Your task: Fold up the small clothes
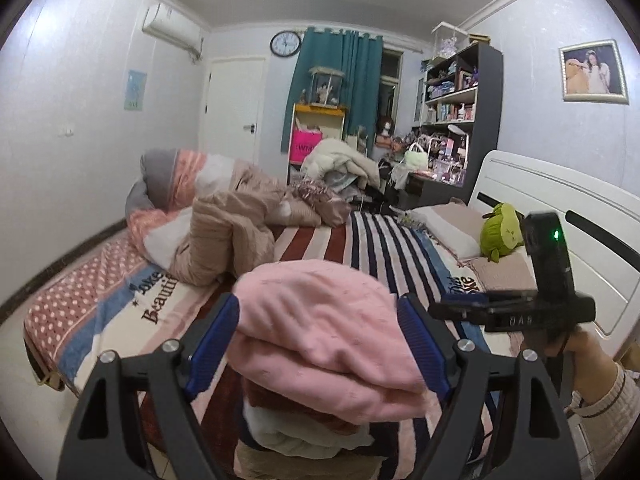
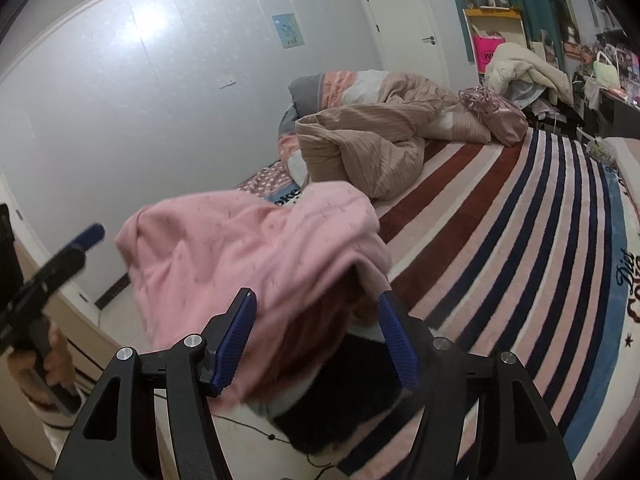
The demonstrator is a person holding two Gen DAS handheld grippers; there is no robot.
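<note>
both grippers (image 1: 318, 344) (image 2: 316, 340) clamp the pink garment (image 1: 320, 332); a beige quilt (image 1: 228, 232) lies beyond.

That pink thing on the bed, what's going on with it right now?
A person with a two-finger gripper in each hand is folding small clothes on a striped bed. The pink garment lies folded on top of a small stack of other clothes. It sits between the jaws of both the left gripper and the right gripper, which stand apart around it; whether the pads actually press on it is not clear.
</note>
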